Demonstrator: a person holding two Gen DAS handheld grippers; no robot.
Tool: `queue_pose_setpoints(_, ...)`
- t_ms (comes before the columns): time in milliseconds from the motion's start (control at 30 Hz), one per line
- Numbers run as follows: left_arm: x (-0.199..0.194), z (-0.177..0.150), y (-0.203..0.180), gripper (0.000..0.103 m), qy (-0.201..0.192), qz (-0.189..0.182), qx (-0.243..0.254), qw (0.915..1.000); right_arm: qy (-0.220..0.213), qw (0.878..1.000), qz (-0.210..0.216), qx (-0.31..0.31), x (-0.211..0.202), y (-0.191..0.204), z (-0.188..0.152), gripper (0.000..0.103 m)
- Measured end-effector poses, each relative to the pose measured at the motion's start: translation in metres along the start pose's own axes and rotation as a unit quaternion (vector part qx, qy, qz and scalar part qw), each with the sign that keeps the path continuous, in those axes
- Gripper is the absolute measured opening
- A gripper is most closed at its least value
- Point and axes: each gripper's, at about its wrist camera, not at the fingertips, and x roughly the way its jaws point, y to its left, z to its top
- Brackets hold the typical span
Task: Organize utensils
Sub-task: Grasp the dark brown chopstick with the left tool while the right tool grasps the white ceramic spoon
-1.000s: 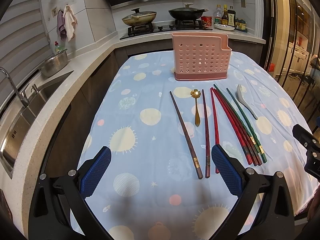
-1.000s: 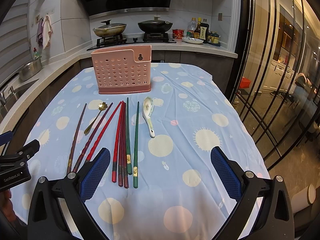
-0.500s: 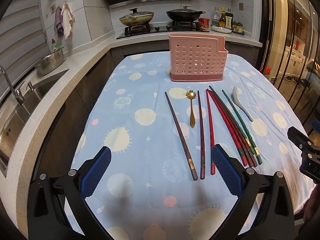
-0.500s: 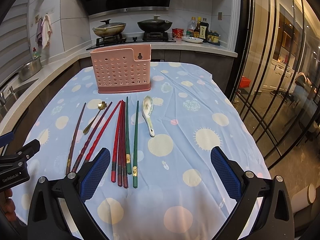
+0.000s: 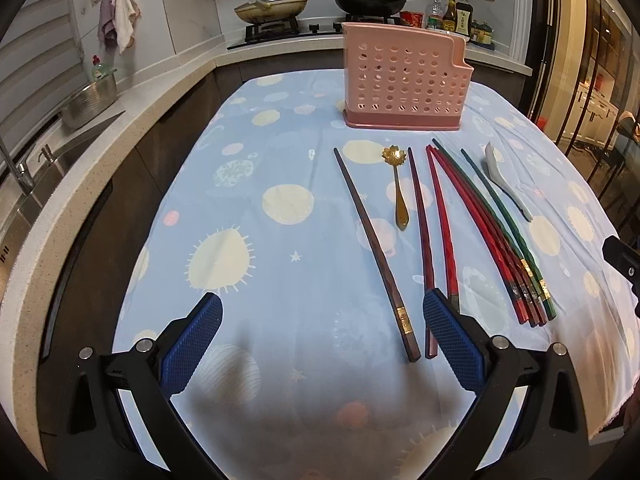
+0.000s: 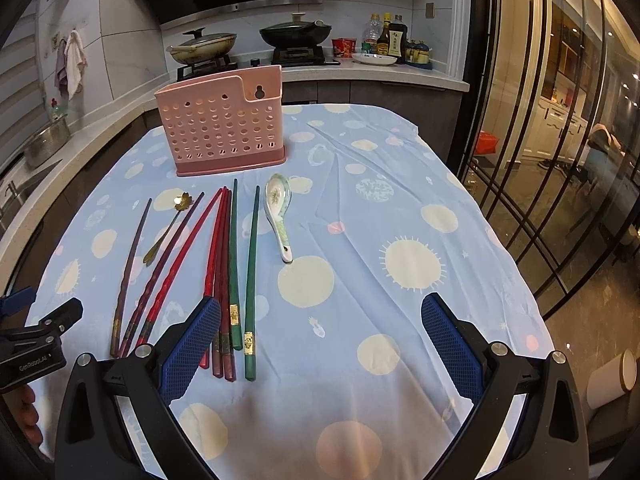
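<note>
Pink holder (image 5: pixel 405 76) stands upright. Before it, flat in a row: brown, red and green chopsticks (image 5: pixel 438 216), gold spoon (image 5: pixel 398 188), white spoon (image 5: pixel 505 178).

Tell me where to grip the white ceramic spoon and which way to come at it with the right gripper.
Take the white ceramic spoon by its narrow handle, near the end pointing toward you, not the wide bowl that faces the pink utensil holder. Come down from above with the right gripper, fingers straddling the handle crosswise. It lies flat on the tablecloth, apart from the green chopstick, so there is probably room either side.
</note>
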Motion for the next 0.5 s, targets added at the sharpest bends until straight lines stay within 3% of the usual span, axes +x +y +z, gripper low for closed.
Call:
queue_pose_setpoints(100,0.013,-0.002,-0.007,0.096,0.01,-0.02,0.007,0.9997,0.007,1.0,0.001,0.001,0.007,0.0,0.0,0.097)
queue_pose_setpoints(367,0.039,-0.005,-0.005,0.096,0.026,-0.006,0.01,0.9996,0.016,1.0,-0.001,0.001,0.02,0.001,0.002,0.097)
queue_pose_setpoints(500,0.046,-0.008,-0.006,0.087,0.039,-0.021,0.017,0.9989,0.021,1.0,0.001,-0.002,0.026,0.003,0.005,0.097)
